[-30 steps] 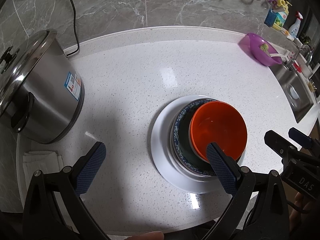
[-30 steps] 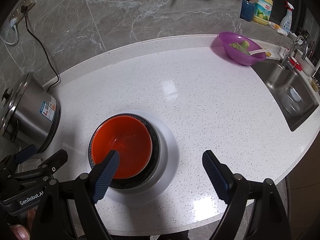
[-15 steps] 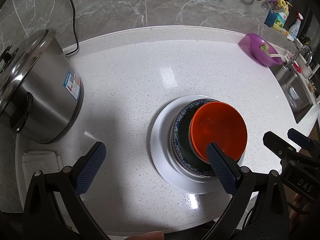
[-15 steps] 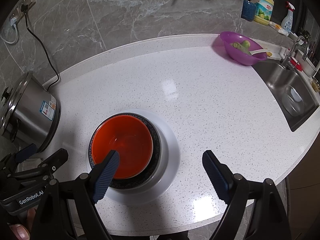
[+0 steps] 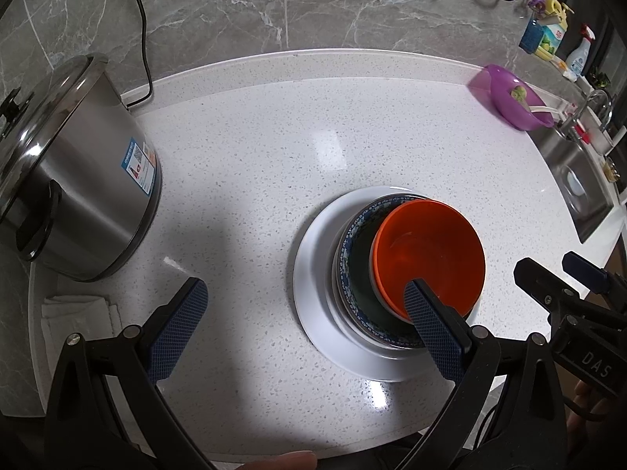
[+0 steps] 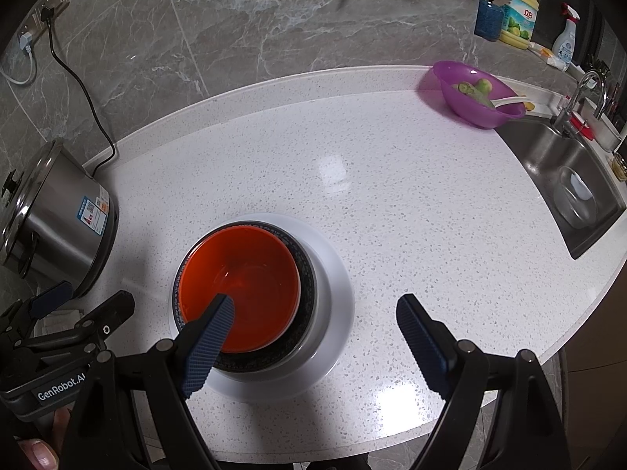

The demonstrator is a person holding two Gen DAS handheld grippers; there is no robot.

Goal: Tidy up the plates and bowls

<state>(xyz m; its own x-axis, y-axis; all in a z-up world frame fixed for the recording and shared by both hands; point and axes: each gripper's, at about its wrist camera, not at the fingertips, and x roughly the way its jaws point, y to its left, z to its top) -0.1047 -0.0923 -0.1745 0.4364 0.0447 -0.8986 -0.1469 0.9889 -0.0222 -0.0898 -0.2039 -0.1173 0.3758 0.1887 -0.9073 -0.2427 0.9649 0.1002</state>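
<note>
A white speckled stone counter (image 6: 392,196) carries one stack of dishes near its front edge: an orange bowl (image 6: 243,286) nests in a dark bowl with a blue patterned rim (image 5: 348,243), and both sit on a round white plate (image 6: 333,293). That makes two bowls and one plate, all glossy and circular.

To the left of the stack stands a brushed stainless-steel cooker pot (image 5: 78,180) with a lid and a black handle, its black cord (image 6: 78,90) running up the grey marble wall to a socket. A folded white cloth (image 5: 78,313) lies beside the pot's base. At the far right a translucent purple bowl (image 6: 478,98) holds green pieces and a white utensil, just beside a steel sink (image 6: 568,196) with a tap. Two bottles, a yellow one (image 6: 517,19) and a white spray bottle (image 6: 564,39), stand against the wall.

The left gripper (image 5: 301,325) has its jaws wide apart, empty; one blue ribbed pad hangs in front of the orange bowl, the other over bare counter. The right gripper (image 6: 313,337) is likewise spread wide and empty, one pad in front of the orange bowl, nothing between the pads but plate and counter.
</note>
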